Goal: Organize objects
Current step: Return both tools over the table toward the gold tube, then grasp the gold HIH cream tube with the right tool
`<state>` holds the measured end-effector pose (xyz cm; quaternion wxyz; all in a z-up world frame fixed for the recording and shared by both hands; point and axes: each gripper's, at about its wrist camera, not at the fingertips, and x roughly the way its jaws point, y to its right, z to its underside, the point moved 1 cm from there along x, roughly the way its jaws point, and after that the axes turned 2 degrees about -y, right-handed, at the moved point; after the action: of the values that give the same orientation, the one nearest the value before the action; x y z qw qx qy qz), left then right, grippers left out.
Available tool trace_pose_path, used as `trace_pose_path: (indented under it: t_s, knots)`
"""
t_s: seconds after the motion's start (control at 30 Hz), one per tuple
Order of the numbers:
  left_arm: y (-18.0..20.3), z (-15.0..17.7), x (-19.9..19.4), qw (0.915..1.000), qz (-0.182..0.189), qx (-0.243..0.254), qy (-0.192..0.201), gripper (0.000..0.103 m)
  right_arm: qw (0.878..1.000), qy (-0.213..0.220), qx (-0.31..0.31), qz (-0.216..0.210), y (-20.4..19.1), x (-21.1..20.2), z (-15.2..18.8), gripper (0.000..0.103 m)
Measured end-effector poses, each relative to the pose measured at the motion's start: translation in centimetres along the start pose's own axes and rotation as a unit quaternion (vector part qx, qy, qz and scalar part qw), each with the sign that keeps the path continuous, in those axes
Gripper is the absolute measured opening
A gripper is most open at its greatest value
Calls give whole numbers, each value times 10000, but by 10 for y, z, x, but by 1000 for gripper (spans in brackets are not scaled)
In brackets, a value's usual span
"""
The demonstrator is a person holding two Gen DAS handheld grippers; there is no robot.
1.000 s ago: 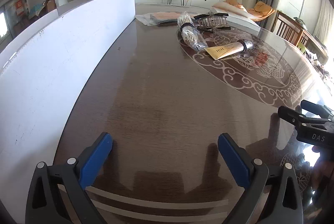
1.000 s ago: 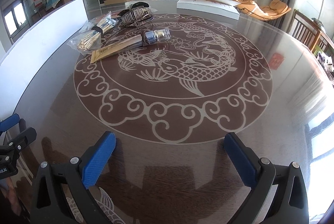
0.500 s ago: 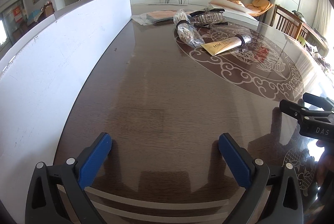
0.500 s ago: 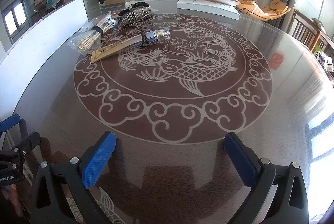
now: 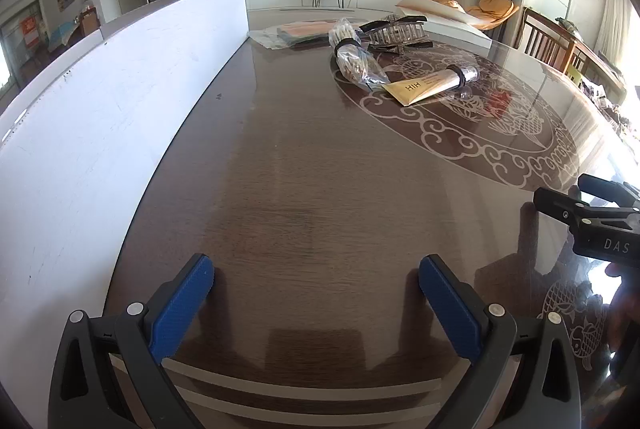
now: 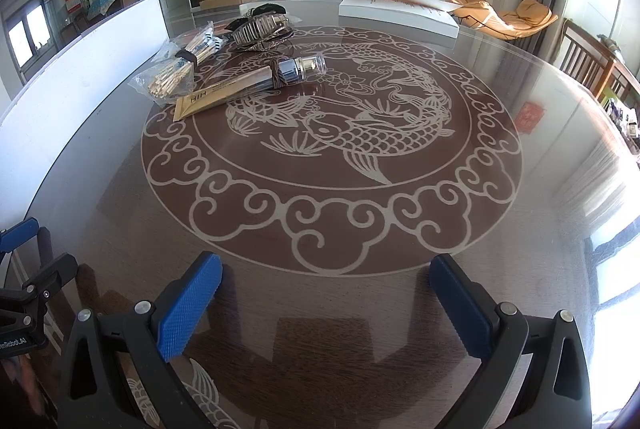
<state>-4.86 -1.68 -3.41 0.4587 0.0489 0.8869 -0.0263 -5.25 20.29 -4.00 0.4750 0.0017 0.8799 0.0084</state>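
Far across the glass-topped table lie a gold cosmetic tube (image 5: 430,85) (image 6: 240,89) with a hair tie round it, a clear bag of cotton swabs (image 5: 354,59) (image 6: 174,73), a clear claw hair clip (image 5: 396,31) (image 6: 258,25) over dark hair accessories, and a flat plastic pouch (image 5: 300,31). My left gripper (image 5: 316,293) is open and empty, low over the near table edge. My right gripper (image 6: 326,293) is open and empty, also near the front edge. Each gripper shows at the side of the other's view.
A long white board (image 5: 100,101) (image 6: 80,69) stands upright along the table's left side. A white box (image 6: 396,11) sits at the far edge. The table (image 6: 540,209) has a round fish ornament (image 6: 332,133). Chairs (image 5: 552,41) stand at the right.
The left gripper has tilted or lifted slightly, so the far objects sit a bit lower and more centred in its view. The right gripper has barely moved.
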Motion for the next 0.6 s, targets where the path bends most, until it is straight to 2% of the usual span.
trace_pose_path:
  t_s: [0.23,0.33,0.4,0.6]
  knots:
    - [-2,-1,1,10000,25,37,13,103,10000,-5,12,-8,0,0,0,103]
    - [-2,-1,1,10000,23,39,28,103,9996,-171,147,-158,3,2,-8,103]
    - [-2,-1,1,10000,24,38,37,103,9977,-192,475,-452,8,2,-20,103]
    - [-2,0,2,10000,23,38,69,103,9915,-184,1160,-552,6,25,-82,103]
